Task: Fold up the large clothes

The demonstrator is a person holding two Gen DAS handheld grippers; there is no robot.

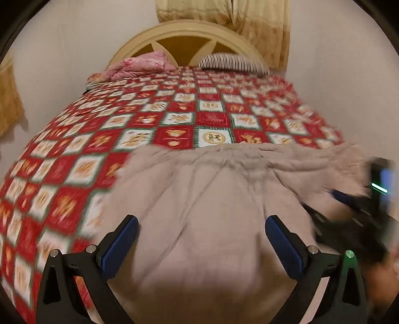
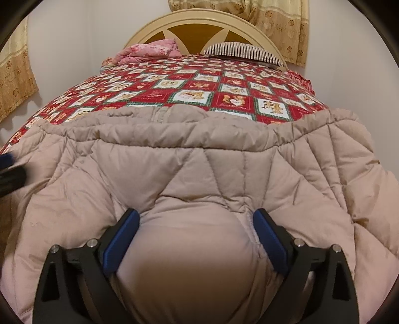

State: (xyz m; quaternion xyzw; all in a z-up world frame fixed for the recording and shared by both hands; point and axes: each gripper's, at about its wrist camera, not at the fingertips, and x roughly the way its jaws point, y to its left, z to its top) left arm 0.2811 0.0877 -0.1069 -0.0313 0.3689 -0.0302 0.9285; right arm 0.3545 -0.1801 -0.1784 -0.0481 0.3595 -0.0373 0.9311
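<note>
With both the left gripper (image 1: 202,235) and right gripper (image 2: 197,230) spread wide and gripping nothing, the beige quilted puffer coat (image 2: 199,162) bulges between and ahead of their jaws (a fold looks just laid), so next comes regripping an edge

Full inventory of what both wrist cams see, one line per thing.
Coat: one, beige quilted, spread on the near part of the bed.
Bedspread: one, red and white checks, covering the bed.
Blanket: one, pink, bunched at the head, left.
Pillow: one, striped, at the head, right.
Headboard: one, cream, arched.
Curtains: two visible, yellowish, behind the headboard and on the left wall.
Left hand-held gripper: black with blue pads, open over the coat.
Right hand-held gripper: same, open, coat bulging between.
</note>
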